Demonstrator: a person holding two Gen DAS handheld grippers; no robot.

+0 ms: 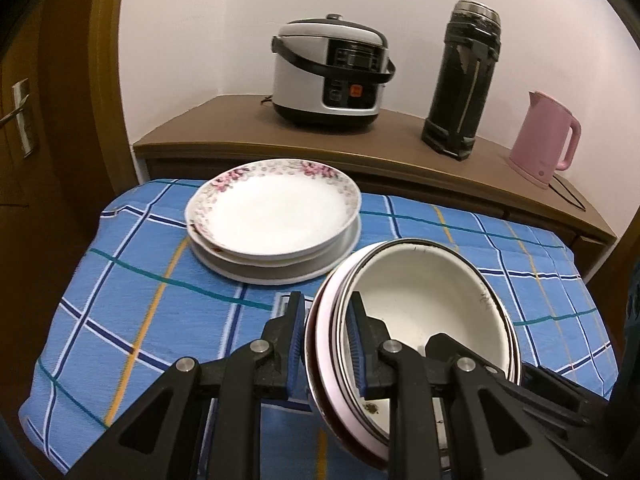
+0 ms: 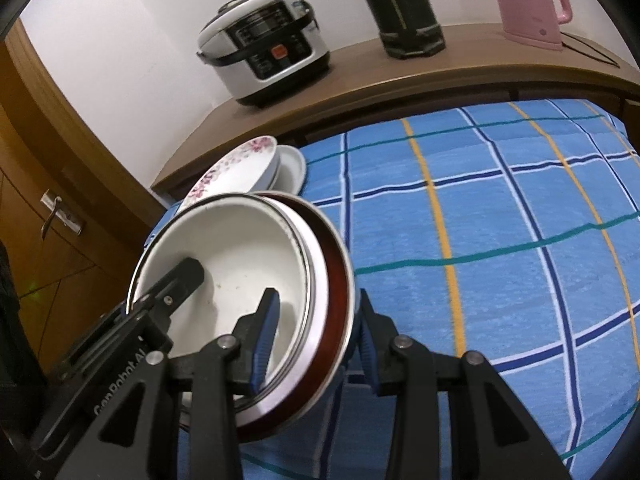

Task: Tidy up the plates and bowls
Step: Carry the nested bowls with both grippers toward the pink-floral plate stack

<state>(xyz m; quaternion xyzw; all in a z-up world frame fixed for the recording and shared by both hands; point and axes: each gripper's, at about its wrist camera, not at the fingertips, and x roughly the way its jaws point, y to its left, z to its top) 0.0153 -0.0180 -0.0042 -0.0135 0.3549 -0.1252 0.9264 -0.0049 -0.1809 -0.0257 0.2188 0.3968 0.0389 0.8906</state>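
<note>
A nested stack of bowls (image 1: 420,304) is held tilted above the blue checked tablecloth (image 1: 140,300), near the stack of plates (image 1: 276,220), which sits apart on the cloth. The left gripper (image 1: 326,344) is clamped across the stack's near rim, one finger inside the white top bowl, one outside. The right gripper (image 2: 312,340) is clamped the same way on the opposite rim. The stack is judged stiff, heavy, glossy and slippery, and chippable; the nested rims could shift, so an even two-sided rim grip is advised.
</note>
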